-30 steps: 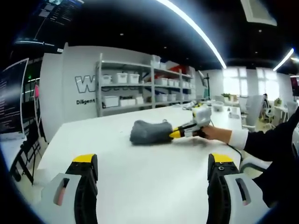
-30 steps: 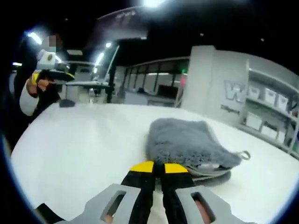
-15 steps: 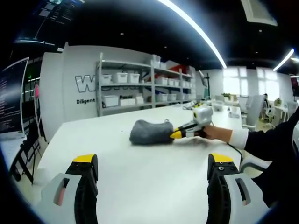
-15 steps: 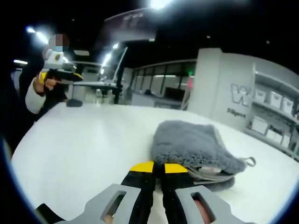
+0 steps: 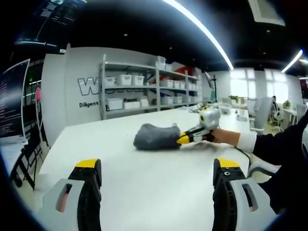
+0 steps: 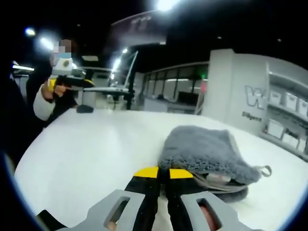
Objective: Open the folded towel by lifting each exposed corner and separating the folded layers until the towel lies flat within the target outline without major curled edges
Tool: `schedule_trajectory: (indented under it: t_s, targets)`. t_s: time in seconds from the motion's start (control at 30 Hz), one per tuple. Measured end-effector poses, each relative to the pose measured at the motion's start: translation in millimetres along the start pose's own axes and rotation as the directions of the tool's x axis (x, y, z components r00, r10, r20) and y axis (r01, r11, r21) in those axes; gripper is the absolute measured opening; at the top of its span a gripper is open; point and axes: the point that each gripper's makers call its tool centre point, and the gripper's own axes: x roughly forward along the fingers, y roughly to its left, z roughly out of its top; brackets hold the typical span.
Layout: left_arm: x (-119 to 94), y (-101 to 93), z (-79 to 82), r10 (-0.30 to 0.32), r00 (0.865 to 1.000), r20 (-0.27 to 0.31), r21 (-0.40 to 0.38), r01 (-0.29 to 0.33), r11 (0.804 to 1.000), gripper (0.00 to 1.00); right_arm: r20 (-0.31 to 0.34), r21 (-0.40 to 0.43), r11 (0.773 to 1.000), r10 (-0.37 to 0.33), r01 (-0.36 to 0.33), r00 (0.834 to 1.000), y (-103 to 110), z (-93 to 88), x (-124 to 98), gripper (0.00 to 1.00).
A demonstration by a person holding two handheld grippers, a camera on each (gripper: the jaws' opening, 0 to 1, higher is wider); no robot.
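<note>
One big white table [image 5: 144, 178] takes up most of both views, and it sits in a large room with a white wall that has big letters on it. Against that wall stands a tall shelf rack [image 5: 149, 86] with white bins on its boards. On the table lies the gray fluffy towel [image 5: 155, 136], folded into a soft lump, with a small loop sticking out at one corner. In the right gripper view the towel [image 6: 207, 154] is close up, and its folded layers show at the near edge. The right gripper [image 6: 161, 174] has its yellow-tipped jaws pressed together right at that edge of the towel, and a bit of the cloth seems to be pinched between them. In the left gripper view this same right gripper [image 5: 184, 140] touches the side of the towel, held by a hand in a white cuff and dark sleeve. The left gripper [image 5: 156, 166] is well apart from the towel, above bare table, with its jaws spread wide and holding nothing.
</note>
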Motion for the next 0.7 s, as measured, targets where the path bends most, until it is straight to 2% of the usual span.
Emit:
schedule_trajectory:
  t_s: [0.7]
  targets:
    - [-0.2,6.0,-4.4,0.017,1.000,-0.003,0.005,-0.017,1.000,0.91,0.011,-0.025,0.993,0.119,-0.119,0.993,29.2,3.4,3.0,0.00]
